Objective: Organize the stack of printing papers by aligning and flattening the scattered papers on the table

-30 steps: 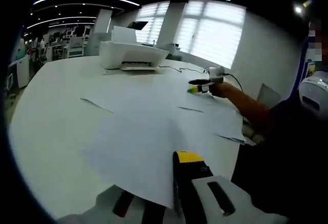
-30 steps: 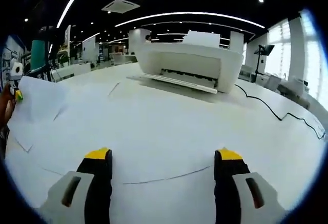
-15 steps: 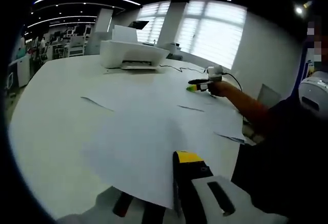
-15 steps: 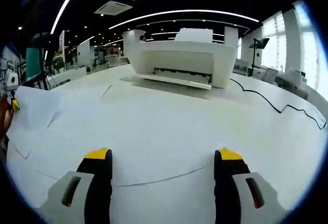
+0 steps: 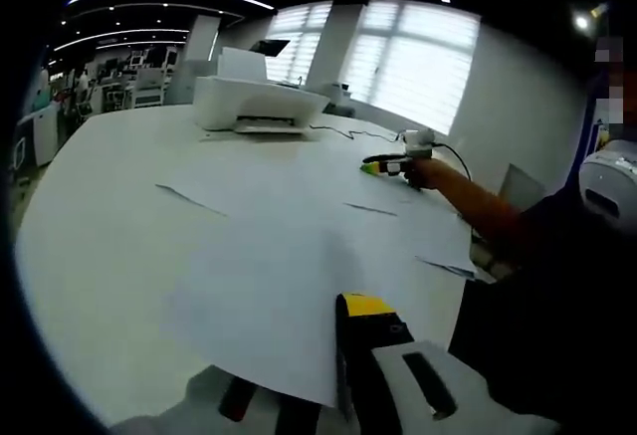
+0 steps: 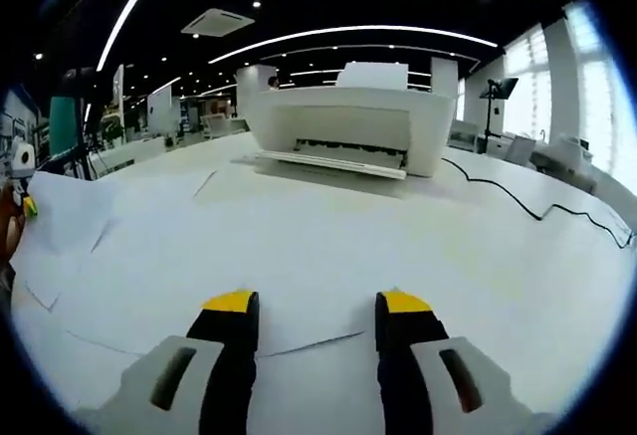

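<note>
Several white sheets (image 5: 299, 226) lie loosely overlapped on the white table (image 5: 90, 256), their edges out of line. My left gripper (image 5: 323, 316) is shut on the near corner of one sheet (image 5: 269, 306), one jaw on top and the other hidden beneath. My right gripper (image 5: 383, 166) shows across the table, low over the sheets. In the right gripper view, my right gripper (image 6: 317, 304) is open, its jaws fairly close together just above a paper edge (image 6: 309, 340). My left gripper (image 6: 22, 171) shows at the left with the lifted sheet (image 6: 70, 216).
A white printer (image 5: 254, 107) (image 6: 343, 126) stands at the far end of the table. Its black cable (image 6: 528, 206) runs across the tabletop to the right. The person's arm (image 5: 468, 201) reaches over the table's right side.
My right gripper's jaws have drawn closer together, and its view has moved slightly toward the printer. The left gripper keeps its hold on the sheet.
</note>
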Available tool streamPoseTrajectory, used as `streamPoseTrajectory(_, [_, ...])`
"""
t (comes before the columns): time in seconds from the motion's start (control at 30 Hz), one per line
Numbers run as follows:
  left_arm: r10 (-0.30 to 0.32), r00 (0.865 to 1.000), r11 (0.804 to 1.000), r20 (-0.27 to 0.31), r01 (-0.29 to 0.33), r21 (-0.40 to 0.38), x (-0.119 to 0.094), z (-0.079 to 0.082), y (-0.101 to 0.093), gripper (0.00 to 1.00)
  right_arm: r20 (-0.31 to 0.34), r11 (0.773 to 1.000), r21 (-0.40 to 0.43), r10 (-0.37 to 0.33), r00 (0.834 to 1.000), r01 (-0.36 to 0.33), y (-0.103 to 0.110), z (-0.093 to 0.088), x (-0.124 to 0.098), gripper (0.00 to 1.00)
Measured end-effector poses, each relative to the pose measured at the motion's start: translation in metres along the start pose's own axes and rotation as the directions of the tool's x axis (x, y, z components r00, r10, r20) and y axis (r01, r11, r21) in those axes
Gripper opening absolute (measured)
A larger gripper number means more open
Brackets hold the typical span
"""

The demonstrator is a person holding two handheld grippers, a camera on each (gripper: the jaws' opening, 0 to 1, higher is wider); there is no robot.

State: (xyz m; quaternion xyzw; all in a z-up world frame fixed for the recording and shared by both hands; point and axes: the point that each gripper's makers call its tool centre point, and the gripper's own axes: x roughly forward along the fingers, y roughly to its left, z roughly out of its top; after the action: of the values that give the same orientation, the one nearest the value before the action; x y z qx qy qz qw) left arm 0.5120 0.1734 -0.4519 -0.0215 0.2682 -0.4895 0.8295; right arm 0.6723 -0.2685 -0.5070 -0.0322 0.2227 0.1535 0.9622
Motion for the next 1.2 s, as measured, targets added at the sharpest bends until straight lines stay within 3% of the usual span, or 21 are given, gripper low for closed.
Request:
streamPoseTrajectory(0.1, [0.0, 1.0, 1.0, -0.003, 0.0, 0.0, 0.0, 0.0, 0.0, 0.07, 0.009, 0.999, -0.012, -0.049, 0.999, 0.049, -0.009, 0.0, 0.001, 0.75])
streamPoseTrajectory(0.13, [0.0, 1.0, 1.0, -0.003, 0.0, 0.0, 0.0, 0.0, 0.0, 0.07, 0.01, 0.998, -0.01, -0.055, 0.998, 0.055, -0.01, 0.0, 0.0, 0.77])
streamPoseTrajectory(0.5, [-0.005, 1.0, 1.0, -0.005, 0.005, -0.007, 0.003, -0.003, -0.001, 0.07, 0.023, 0.999, 0.019, -0.045, 0.999, 0.045, -0.006, 0.002, 0.002, 0.72])
streamPoseTrajectory(0.7, [-0.01, 1.0, 1.0, -0.004, 0.01, -0.013, 0.003, -0.005, -0.002, 0.07, 0.045, 1.0, -0.014, 0.007, 0.999, -0.006, 0.012, 0.007, -0.001, 0.51])
streamPoseTrajectory(0.93, [-0.014, 1.0, 1.0, -0.007, 0.014, -0.008, 0.002, -0.007, -0.004, 0.07, 0.057, 1.0, -0.019, 0.017, 0.998, -0.016, 0.014, 0.006, -0.002, 0.47])
streamPoseTrajectory(1.2, [-0.014, 1.0, 1.0, -0.012, 0.014, -0.003, 0.003, -0.007, -0.004, 0.07, 0.07, 1.0, -0.029, -0.005, 0.998, 0.007, 0.01, 0.006, -0.001, 0.53])
